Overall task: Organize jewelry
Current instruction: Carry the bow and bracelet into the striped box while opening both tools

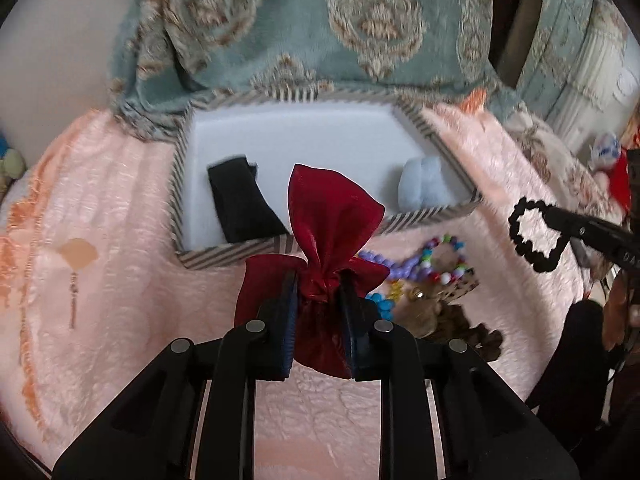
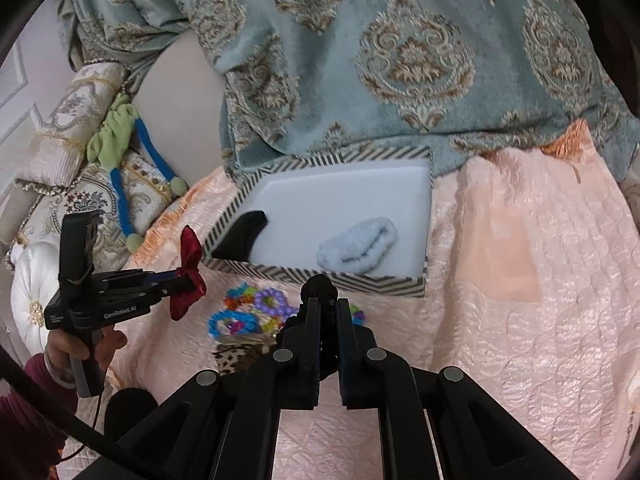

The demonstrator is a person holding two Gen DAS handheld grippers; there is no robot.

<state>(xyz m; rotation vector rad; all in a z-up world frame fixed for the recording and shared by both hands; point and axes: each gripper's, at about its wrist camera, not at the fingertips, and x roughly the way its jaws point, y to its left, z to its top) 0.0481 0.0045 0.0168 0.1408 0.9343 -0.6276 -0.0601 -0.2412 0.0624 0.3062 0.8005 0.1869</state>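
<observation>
My left gripper (image 1: 320, 284) is shut on the cinched neck of a dark red satin pouch (image 1: 332, 216), held off the pink blanket; it shows from the side in the right wrist view as red pouch (image 2: 190, 272). My right gripper (image 2: 325, 300) is shut on a black beaded bracelet (image 2: 318, 285), which hangs as a loop from its fingertips, black bracelet (image 1: 534, 236). A striped box (image 1: 236, 252) with a white foam floor holds a black pouch (image 1: 240, 204) and a pale blue fluffy pouch (image 1: 420, 184). Several colourful bead bracelets (image 2: 256, 312) lie in a pile in front of the box.
A pink plush blanket (image 2: 520, 300) covers the surface. A teal patterned cushion (image 2: 400, 60) rises behind the box. Ornate pillows and a green and blue cord (image 2: 120, 152) lie at the left. A hand (image 2: 104, 348) holds the left gripper's handle. A leopard-print item (image 1: 460, 320) sits by the beads.
</observation>
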